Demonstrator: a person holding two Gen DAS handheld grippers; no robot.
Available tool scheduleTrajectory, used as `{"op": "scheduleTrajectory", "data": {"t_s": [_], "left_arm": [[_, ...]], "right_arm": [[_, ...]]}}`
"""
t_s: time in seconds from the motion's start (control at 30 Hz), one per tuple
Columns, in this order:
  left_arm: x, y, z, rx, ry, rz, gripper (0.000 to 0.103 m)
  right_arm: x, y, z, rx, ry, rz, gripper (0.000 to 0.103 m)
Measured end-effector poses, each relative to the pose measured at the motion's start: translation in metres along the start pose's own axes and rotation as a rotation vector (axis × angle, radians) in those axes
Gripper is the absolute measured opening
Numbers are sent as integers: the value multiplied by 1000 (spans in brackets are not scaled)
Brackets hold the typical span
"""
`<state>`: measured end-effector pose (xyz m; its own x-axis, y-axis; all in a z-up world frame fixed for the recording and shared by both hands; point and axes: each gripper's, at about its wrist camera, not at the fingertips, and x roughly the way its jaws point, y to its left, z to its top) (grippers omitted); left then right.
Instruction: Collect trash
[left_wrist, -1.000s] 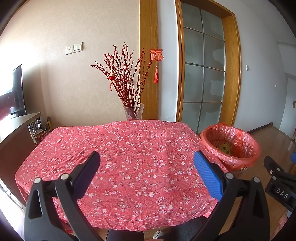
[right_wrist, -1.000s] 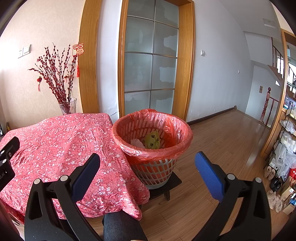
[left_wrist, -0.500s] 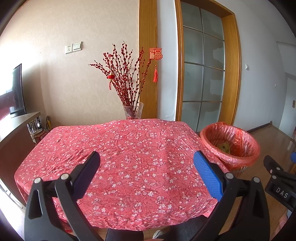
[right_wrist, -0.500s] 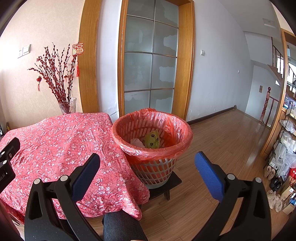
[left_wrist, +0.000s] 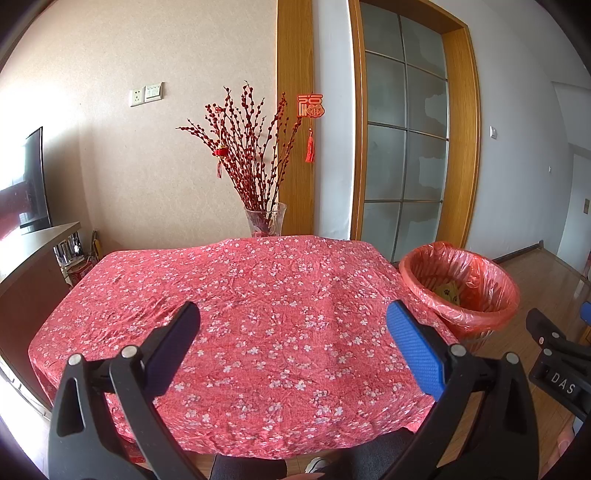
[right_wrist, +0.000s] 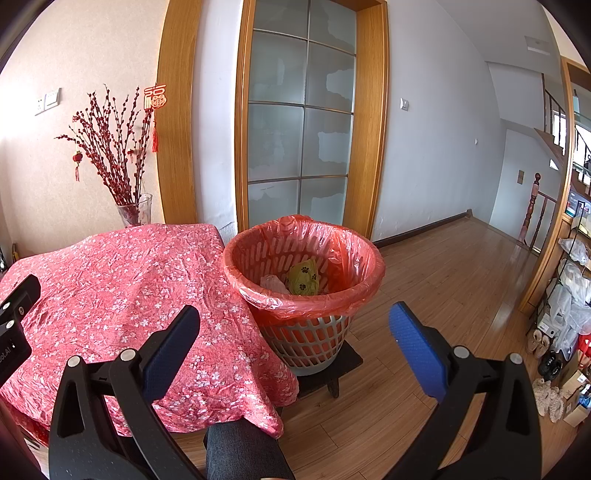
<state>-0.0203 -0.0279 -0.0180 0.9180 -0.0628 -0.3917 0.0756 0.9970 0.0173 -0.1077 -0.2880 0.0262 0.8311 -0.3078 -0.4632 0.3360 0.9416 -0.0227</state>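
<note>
Both jaws gape empty: our left gripper (left_wrist: 291, 325) over the tablecloth (left_wrist: 258, 295), our right gripper (right_wrist: 293, 325) before the bin (right_wrist: 303, 291), which holds the trash (right_wrist: 303, 277). We scan beside the bin for leftovers.

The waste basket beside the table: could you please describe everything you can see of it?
The round, pale grey slotted plastic waste basket stands upright on a small dark low stand on the wooden floor, close beside the red floral tablecloth's hanging edge. A translucent red plastic liner is folded over its rim. Inside lie a yellow-green paw-print wrapper and a pale crumpled piece. Neither claw touches it.
</note>
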Motion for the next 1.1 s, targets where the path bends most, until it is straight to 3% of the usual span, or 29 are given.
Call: {"op": "scheduleTrajectory", "data": {"t_s": [1.1], "left_arm": [[4,-1,-4,8,11,-7,99]], "right_arm": [[0,0,0,5,3,-6,101]]}}
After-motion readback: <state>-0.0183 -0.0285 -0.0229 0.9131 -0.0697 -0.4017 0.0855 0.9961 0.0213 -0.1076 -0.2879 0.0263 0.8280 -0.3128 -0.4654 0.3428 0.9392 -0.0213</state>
